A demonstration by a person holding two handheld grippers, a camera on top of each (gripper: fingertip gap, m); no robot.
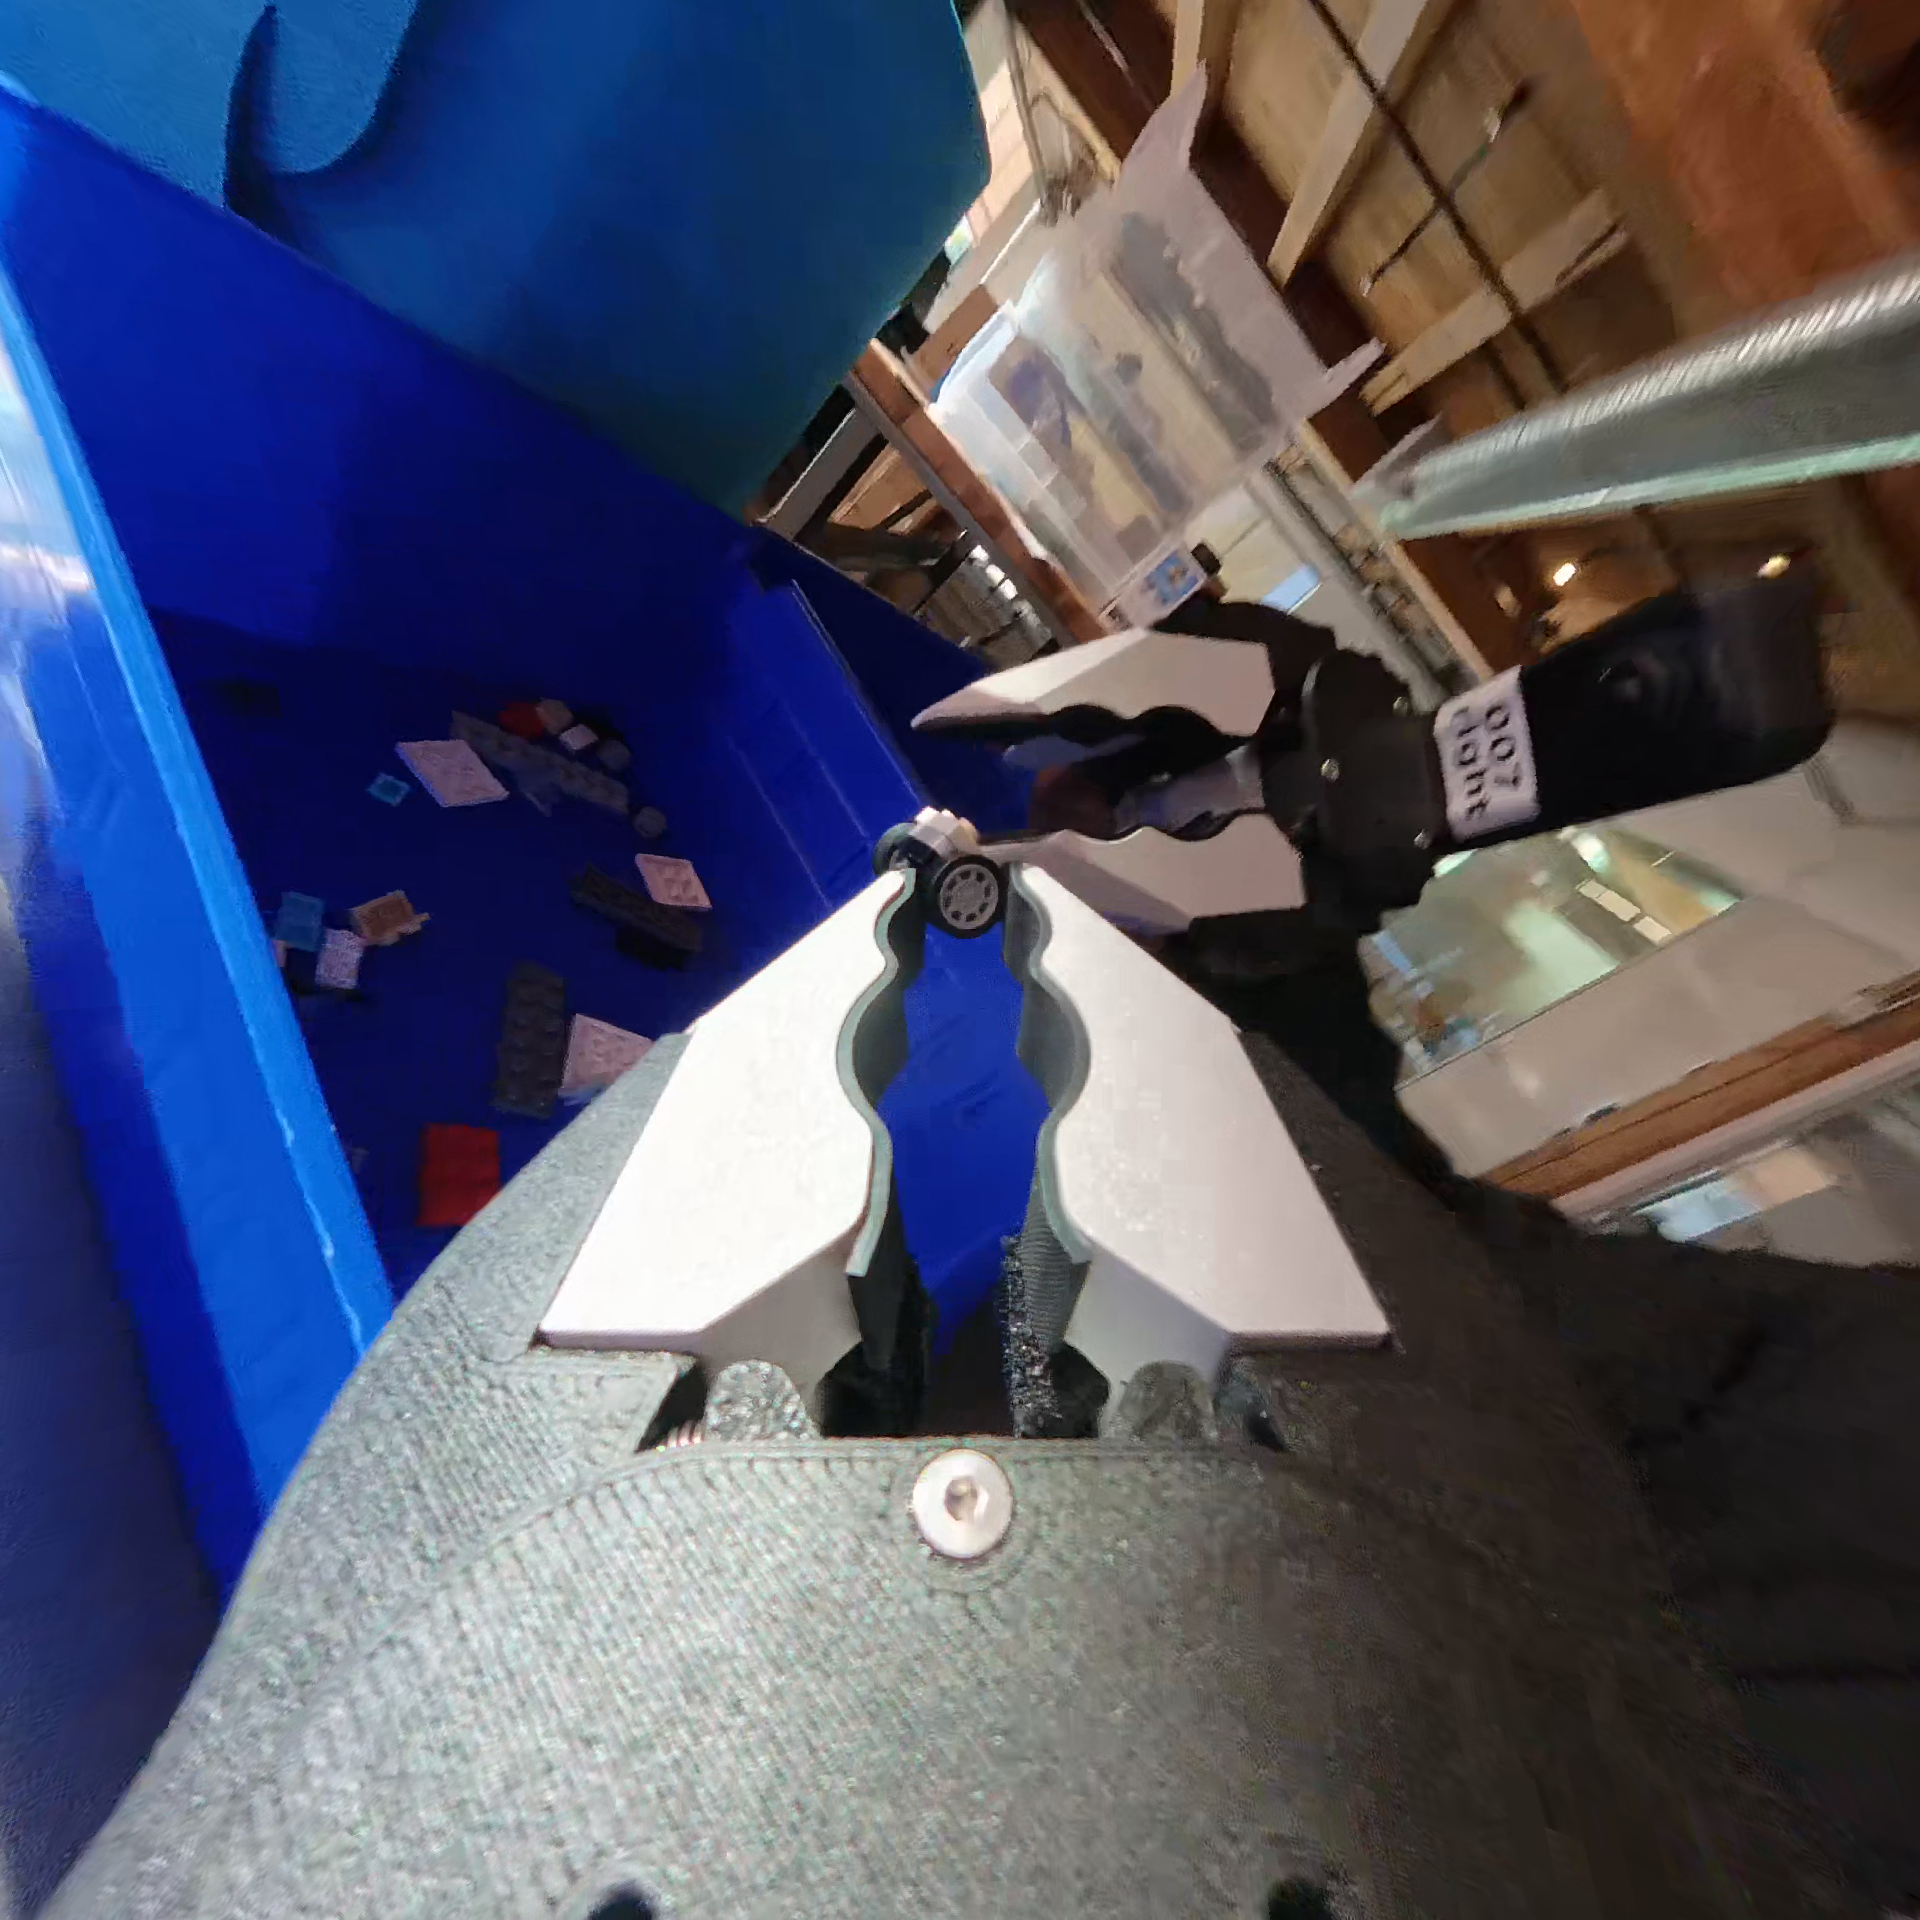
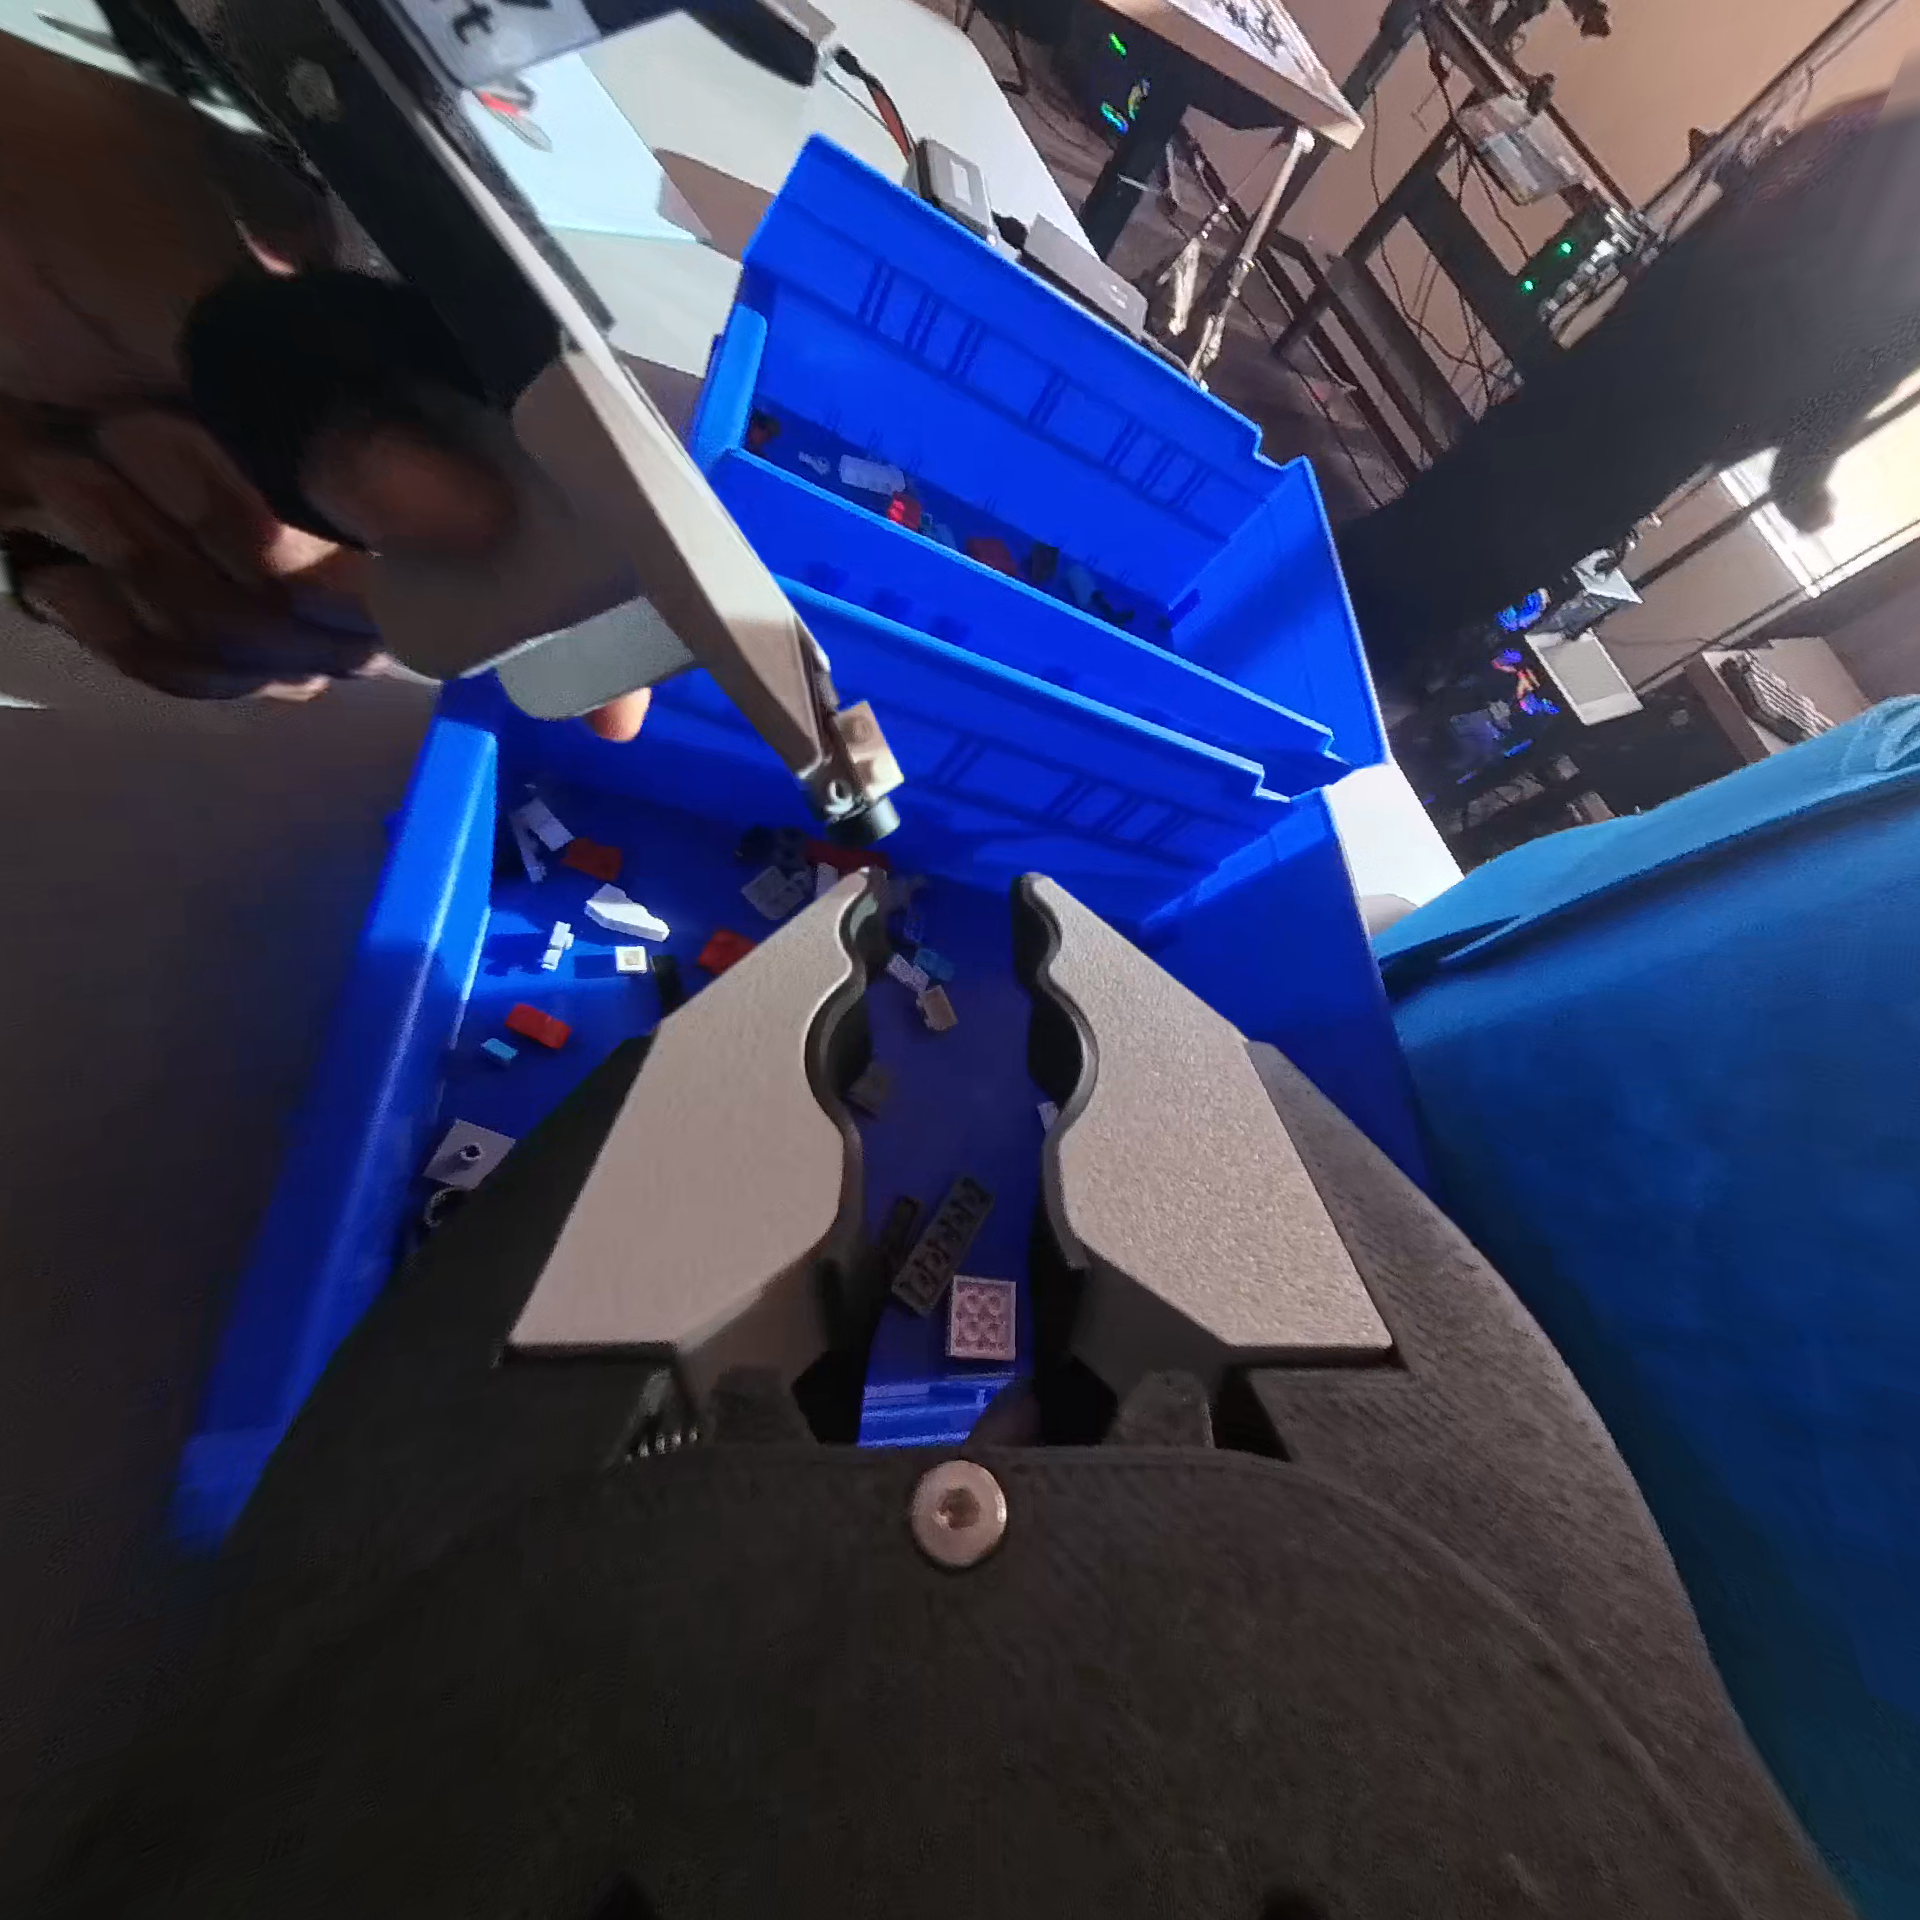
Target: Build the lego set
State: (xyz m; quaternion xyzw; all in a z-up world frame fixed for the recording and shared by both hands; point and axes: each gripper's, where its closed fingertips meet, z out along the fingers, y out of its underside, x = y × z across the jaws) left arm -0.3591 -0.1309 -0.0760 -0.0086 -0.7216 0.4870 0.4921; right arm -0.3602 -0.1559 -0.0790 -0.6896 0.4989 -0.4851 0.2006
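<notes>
I read this as a workshop or lab: beyond the blue parts bin (image 2: 997,343) holding loose bricks, I see desks strung with cables and lit electronics (image 2: 1548,249). Past that bin, the left view shows wooden shelving (image 1: 1455,208) carrying clear storage tubs (image 1: 1122,395).

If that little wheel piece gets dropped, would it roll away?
Probably: the small white axle piece with black-tyred wheels has round wheels, so it could roll. It looks light and rigid. The left gripper pinches only one wheel at its fingertips, so it might pivot or slip.
</notes>
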